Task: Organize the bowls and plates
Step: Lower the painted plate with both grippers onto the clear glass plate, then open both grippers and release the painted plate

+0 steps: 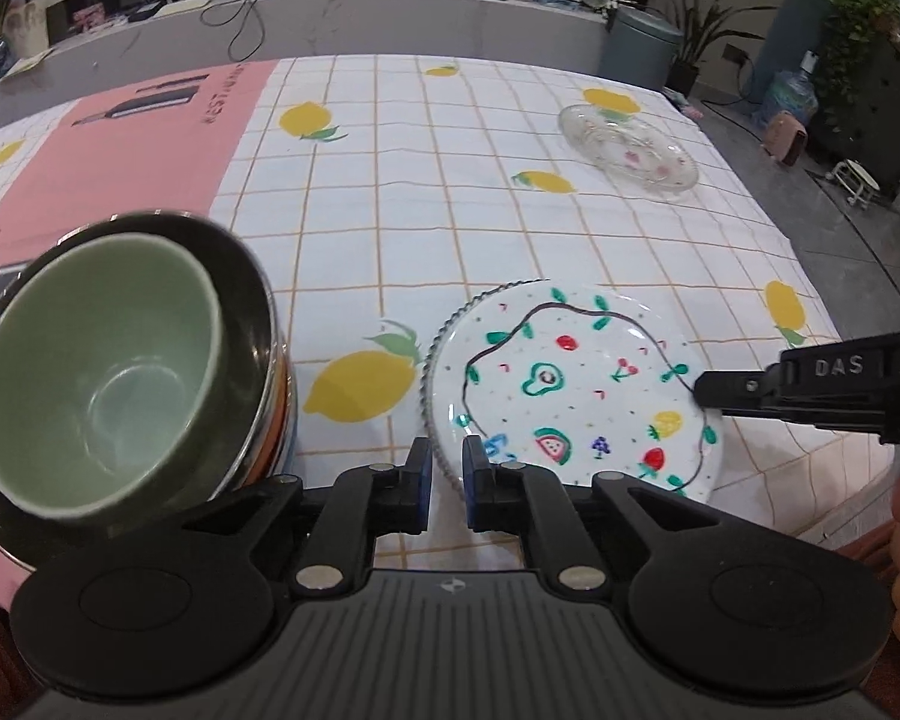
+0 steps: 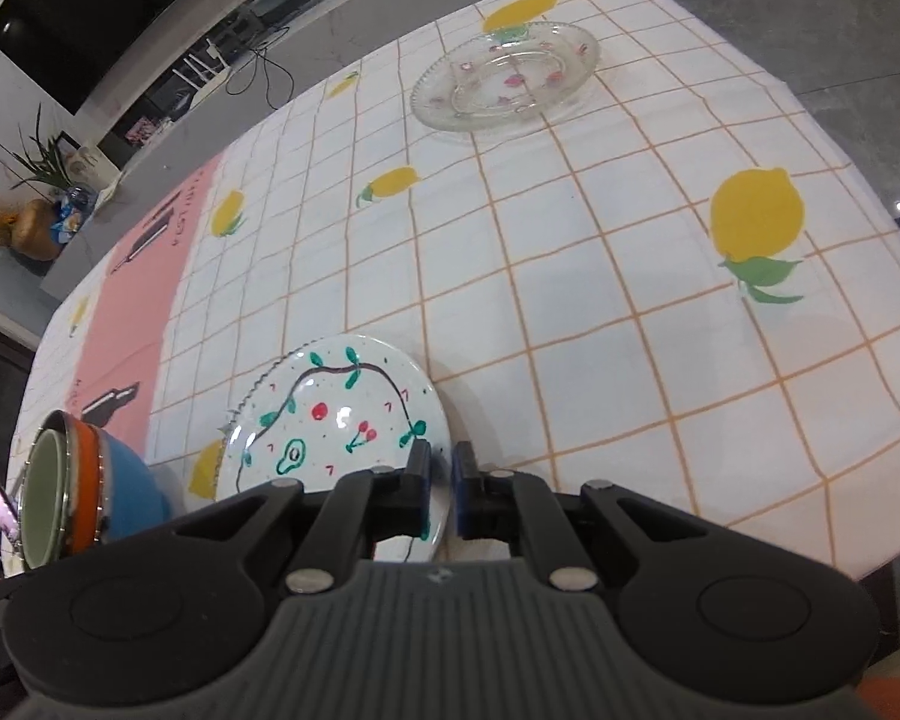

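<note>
A white plate painted with fruit (image 1: 576, 396) lies tilted near the table's front edge; it also shows in the right wrist view (image 2: 336, 438). My left gripper (image 1: 447, 468) is shut on its near-left beaded rim. My right gripper (image 2: 441, 474) is shut on its right rim and shows in the left wrist view (image 1: 708, 393). A clear glass plate (image 1: 627, 147) sits at the far right, also in the right wrist view (image 2: 504, 75). A stack of bowls with a pale green bowl (image 1: 96, 372) on top stands to the left, also in the right wrist view (image 2: 78, 492).
The table wears a white grid cloth with lemons (image 1: 510, 228) and a pink mat (image 1: 126, 144) at the left. A grey counter (image 1: 330, 18) runs behind. The table's right edge (image 2: 870, 300) drops to the floor.
</note>
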`<state>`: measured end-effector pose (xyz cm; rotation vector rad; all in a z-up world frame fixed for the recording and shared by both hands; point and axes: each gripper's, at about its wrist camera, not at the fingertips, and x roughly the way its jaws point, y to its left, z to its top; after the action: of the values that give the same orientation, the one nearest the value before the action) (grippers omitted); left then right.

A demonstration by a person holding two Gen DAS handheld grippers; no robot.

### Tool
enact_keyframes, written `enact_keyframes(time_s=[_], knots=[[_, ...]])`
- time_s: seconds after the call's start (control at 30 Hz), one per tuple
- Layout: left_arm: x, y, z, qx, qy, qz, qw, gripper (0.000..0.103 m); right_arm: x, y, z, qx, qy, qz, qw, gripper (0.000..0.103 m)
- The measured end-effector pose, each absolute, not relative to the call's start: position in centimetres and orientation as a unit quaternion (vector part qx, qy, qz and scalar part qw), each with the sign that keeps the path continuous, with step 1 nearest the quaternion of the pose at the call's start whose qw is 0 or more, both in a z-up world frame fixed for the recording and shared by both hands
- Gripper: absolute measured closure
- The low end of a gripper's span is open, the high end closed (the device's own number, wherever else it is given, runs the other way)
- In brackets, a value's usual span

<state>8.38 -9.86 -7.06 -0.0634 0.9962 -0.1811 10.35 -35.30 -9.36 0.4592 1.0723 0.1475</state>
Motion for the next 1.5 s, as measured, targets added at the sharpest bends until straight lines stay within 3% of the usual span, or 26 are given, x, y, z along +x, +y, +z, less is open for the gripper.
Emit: enact_keyframes(time_s=[0.17, 0.6, 1.03, 1.17, 1.23, 1.5], knots=[[8.6, -9.8, -7.7, -0.038, 0.483, -0.089, 0.870, 0.091, 10.3, -35.3, -9.2, 0.220, 0.502, 0.068, 0.834, 0.092], [8.7, -9.5, -8.1, -0.069, 0.485, -0.101, 0.866, 0.084, 10.2, -35.1, -9.3, 0.215, 0.507, 0.062, 0.833, 0.099], [8.6, -9.6, -8.1, -0.070, 0.484, -0.101, 0.867, 0.085, 10.4, -34.5, -9.3, 0.192, 0.502, 0.062, 0.841, 0.098], [7.8, -10.3, -6.9, -0.046, 0.455, -0.093, 0.884, 0.084, 9.8, -35.0, -8.4, 0.201, 0.472, 0.044, 0.857, 0.092], [7.5, -10.7, -6.0, -0.037, 0.437, -0.097, 0.893, 0.084, 9.4, -35.2, -8.0, 0.204, 0.457, 0.038, 0.865, 0.082], [8.3, -13.3, -3.5, -0.030, 0.408, -0.138, 0.902, 0.083, 9.4, -35.3, -6.8, 0.180, 0.417, 0.003, 0.891, 0.073]])
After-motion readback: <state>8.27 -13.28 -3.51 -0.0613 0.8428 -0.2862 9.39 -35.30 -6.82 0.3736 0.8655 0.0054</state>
